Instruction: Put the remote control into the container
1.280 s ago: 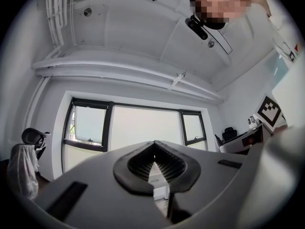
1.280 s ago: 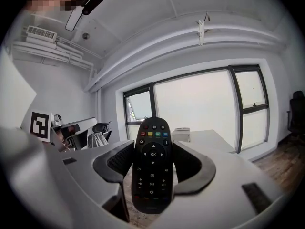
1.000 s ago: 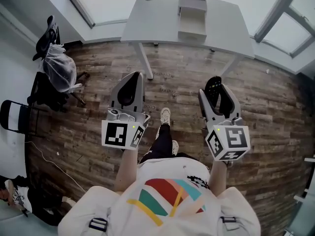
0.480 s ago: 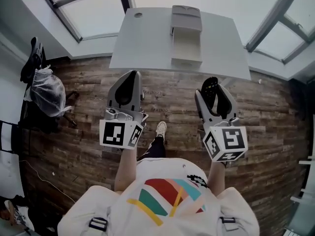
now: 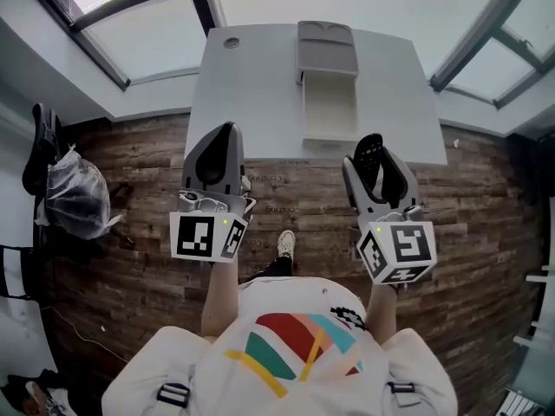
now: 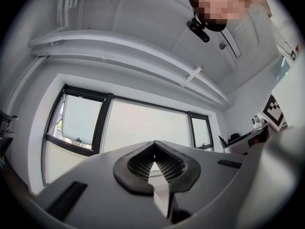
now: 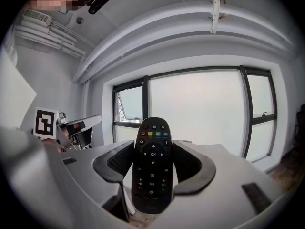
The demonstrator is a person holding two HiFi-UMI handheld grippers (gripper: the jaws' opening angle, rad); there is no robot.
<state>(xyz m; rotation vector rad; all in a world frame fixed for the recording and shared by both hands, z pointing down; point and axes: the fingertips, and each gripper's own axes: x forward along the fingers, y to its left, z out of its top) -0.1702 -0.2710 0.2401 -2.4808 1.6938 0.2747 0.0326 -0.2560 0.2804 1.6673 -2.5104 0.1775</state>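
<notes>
A black remote control (image 7: 152,168) with coloured buttons stands upright between the pads of my right gripper (image 7: 152,161), which is shut on it. From the head view the remote (image 5: 370,152) pokes out of the right gripper (image 5: 375,148) just short of the white table's (image 5: 251,85) near edge. The container (image 5: 305,102), a pale open box with a grey lid part behind it, sits on the middle of the table, ahead and slightly left of the remote. My left gripper (image 5: 223,133) hovers at the table's near left edge, its pads (image 6: 169,163) meeting at the tip with nothing between them.
Wooden floor lies below both grippers, with the person's shoe (image 5: 286,243) between them. A dark chair carrying a clear plastic bag (image 5: 74,199) stands at the far left. Large windows run behind the table. A small round hole (image 5: 231,42) marks the table's back left corner.
The person has walked toward the table, which now reaches both grippers' tips. The chair with the bag has slid off to the left. The remote stays gripped as before.
</notes>
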